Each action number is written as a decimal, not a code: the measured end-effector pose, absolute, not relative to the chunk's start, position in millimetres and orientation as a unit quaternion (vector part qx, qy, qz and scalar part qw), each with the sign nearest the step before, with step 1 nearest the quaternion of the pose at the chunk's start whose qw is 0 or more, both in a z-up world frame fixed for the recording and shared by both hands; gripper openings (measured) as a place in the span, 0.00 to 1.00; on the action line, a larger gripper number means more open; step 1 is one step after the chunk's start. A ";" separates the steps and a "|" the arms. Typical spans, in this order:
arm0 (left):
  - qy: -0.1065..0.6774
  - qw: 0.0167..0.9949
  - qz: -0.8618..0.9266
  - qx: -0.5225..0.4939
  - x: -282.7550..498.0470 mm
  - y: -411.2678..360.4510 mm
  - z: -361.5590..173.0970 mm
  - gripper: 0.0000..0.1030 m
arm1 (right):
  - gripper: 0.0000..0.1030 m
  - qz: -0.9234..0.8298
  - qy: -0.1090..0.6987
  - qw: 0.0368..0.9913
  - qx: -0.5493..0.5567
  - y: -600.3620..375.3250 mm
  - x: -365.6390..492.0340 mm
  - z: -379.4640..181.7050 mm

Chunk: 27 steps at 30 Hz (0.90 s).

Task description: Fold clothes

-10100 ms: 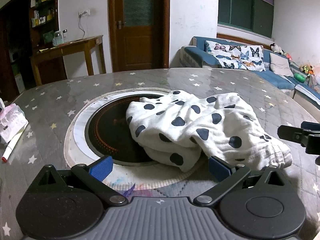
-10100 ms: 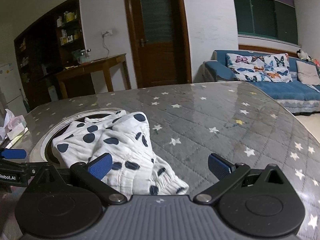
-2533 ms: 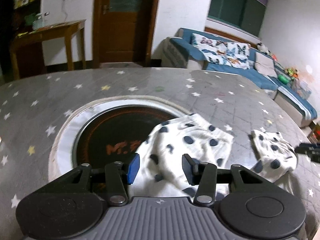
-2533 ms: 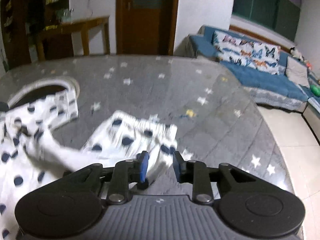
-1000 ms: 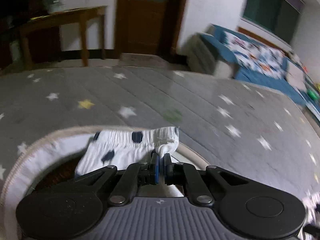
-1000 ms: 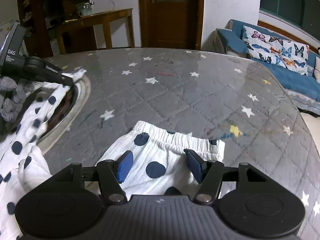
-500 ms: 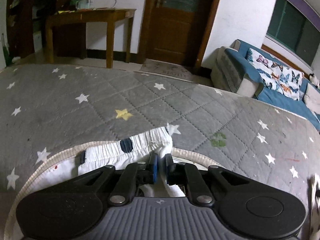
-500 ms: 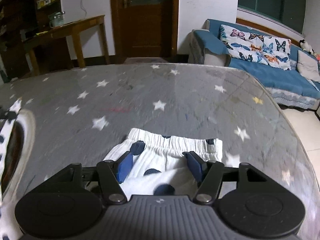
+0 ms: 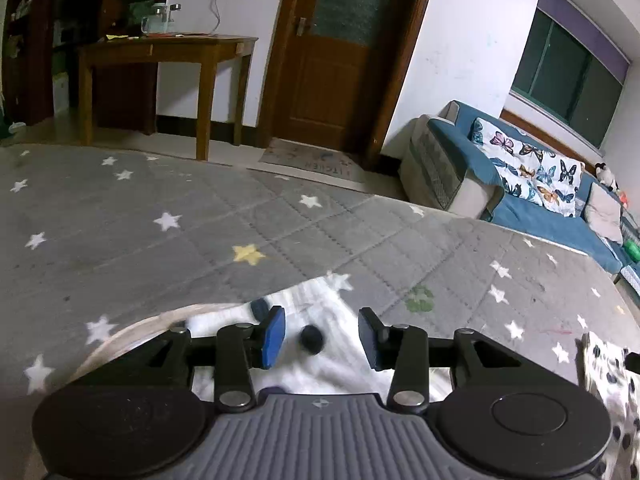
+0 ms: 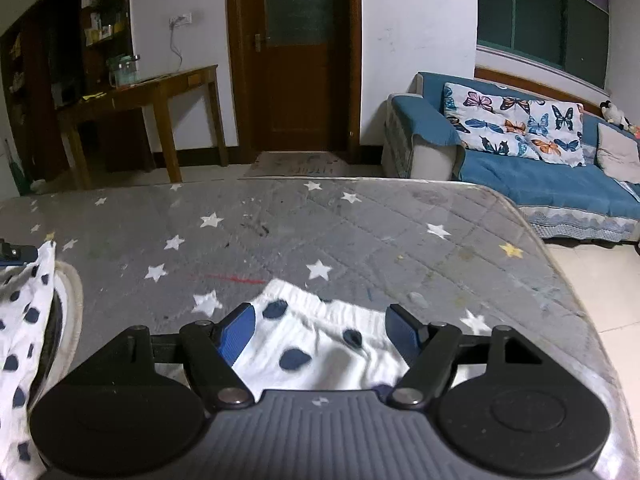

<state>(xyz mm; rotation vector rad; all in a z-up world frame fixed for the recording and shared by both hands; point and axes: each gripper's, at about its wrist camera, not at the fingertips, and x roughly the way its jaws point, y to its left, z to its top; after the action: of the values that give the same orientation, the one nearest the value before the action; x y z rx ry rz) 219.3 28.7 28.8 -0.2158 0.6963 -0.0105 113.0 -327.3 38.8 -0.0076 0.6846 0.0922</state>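
Observation:
The garment is white cloth with dark dots, spread on the grey star-patterned table. In the left wrist view one end lies flat over the round inset's rim. My left gripper hovers just above it. Its jaws are opening and the pads do not touch the cloth between them. In the right wrist view the elastic waistband end lies near the table's right side. My right gripper stands over it with jaws opening and pads clear of the fabric. The rest of the dotted cloth trails off left.
The table's far edge and right edge drop to a tiled floor. Beyond stand a blue sofa with butterfly cushions, a wooden side table and a brown door.
My left gripper was pinching the cloth's corner and has let it go, its jaws now well apart. The right gripper's jaws have spread a little wider over the waistband.

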 end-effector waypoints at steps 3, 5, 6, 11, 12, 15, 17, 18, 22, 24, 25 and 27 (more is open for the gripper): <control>0.349 0.933 -0.008 -0.092 206.4 35.1 26.9 0.41 | 0.72 0.053 0.349 0.935 -0.024 -324.6 98.3 36.7; 0.352 0.933 -0.009 -0.079 200.7 36.5 25.1 0.40 | 0.72 0.060 0.357 0.932 -0.037 -319.2 90.6 32.9; 0.353 0.933 -0.008 -0.072 201.1 35.6 24.6 0.38 | 0.72 0.061 0.358 0.931 -0.041 -317.3 89.0 31.4; 0.351 0.936 -0.002 -0.031 206.5 30.8 21.9 0.32 | 0.70 0.060 0.355 0.932 -0.045 -307.4 95.2 32.8; 0.352 0.936 0.001 -0.023 208.6 30.3 20.6 0.30 | 0.70 0.060 0.355 0.932 -0.046 -305.0 98.8 33.4; 0.360 0.933 -0.001 -0.007 219.0 33.9 15.9 0.26 | 0.66 0.065 0.366 0.926 -0.061 -295.5 114.9 31.3; 0.365 0.931 -0.002 0.008 227.0 33.9 11.6 0.25 | 0.65 0.065 0.380 0.920 -0.069 -288.0 127.2 25.1; 0.364 0.931 -0.005 0.012 229.9 33.2 10.5 0.25 | 0.64 0.065 0.384 0.918 -0.071 -284.6 132.4 22.3; 0.344 0.937 -0.011 0.055 242.7 19.7 12.5 0.25 | 0.65 0.077 0.383 0.918 -0.065 -273.0 147.9 13.7; 0.330 0.940 -0.018 0.080 250.0 11.0 13.1 0.25 | 0.67 0.097 0.380 0.918 -0.054 -268.5 155.4 12.5; 0.328 0.941 -0.019 0.084 253.6 7.6 12.3 0.26 | 0.68 0.106 0.378 0.918 -0.052 -266.2 158.4 11.5; 0.318 0.945 -0.014 0.075 255.9 5.6 13.0 0.26 | 0.68 0.112 0.373 0.919 -0.057 -261.5 161.7 9.5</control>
<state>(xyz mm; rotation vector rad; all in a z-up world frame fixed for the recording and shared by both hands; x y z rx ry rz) 255.9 5.6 13.0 0.1535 0.6484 -0.0278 161.7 -261.5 9.5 -0.1163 0.7669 0.2312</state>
